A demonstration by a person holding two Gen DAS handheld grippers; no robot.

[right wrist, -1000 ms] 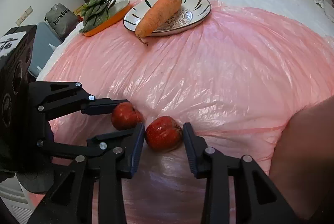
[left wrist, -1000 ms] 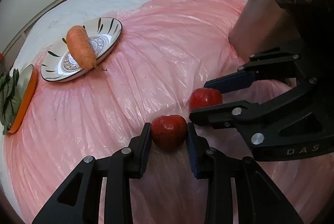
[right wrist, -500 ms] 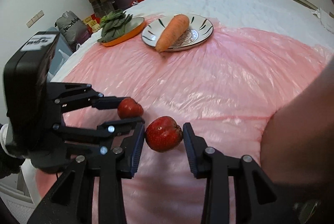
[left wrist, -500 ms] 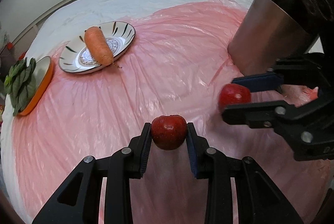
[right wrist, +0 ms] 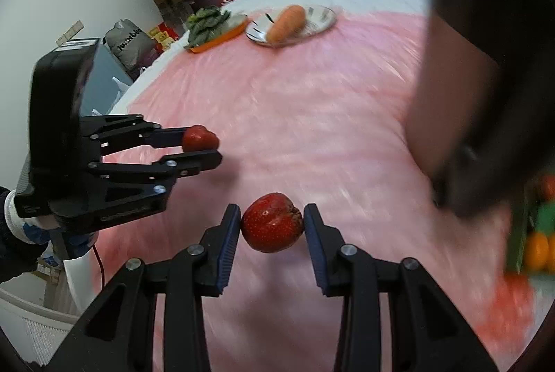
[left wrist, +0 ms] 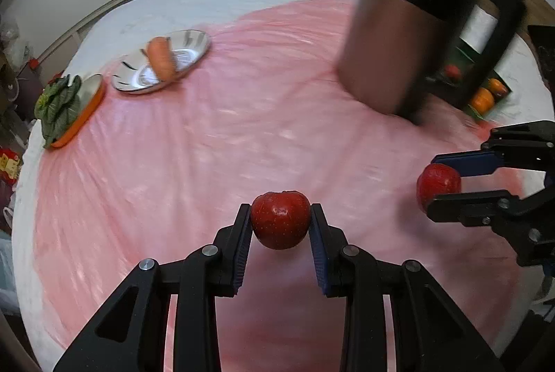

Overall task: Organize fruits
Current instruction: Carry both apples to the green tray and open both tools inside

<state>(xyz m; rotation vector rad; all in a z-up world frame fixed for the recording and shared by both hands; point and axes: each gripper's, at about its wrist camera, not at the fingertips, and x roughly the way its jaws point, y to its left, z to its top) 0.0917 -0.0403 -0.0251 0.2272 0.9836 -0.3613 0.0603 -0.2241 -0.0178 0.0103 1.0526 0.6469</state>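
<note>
My left gripper (left wrist: 280,223) is shut on a red apple (left wrist: 280,220) and holds it above the pink plastic sheet (left wrist: 208,146). My right gripper (right wrist: 272,226) is shut on a second red apple (right wrist: 272,227), also lifted. In the left wrist view the right gripper (left wrist: 440,179) shows at the right with its apple (left wrist: 437,183). In the right wrist view the left gripper (right wrist: 204,143) shows at the left with its apple (right wrist: 199,137). A box with oranges (left wrist: 484,98) lies at the far right behind the kettle.
A steel kettle with a black handle (left wrist: 399,49) stands at the right. A patterned plate (left wrist: 163,63) holds a carrot (left wrist: 160,61) at the far left. An orange dish with leafy greens (left wrist: 66,108) lies beside it.
Both grippers have lifted their apples off the sheet and risen. They have drawn apart, and both views have swung right toward the kettle and the box of oranges.
</note>
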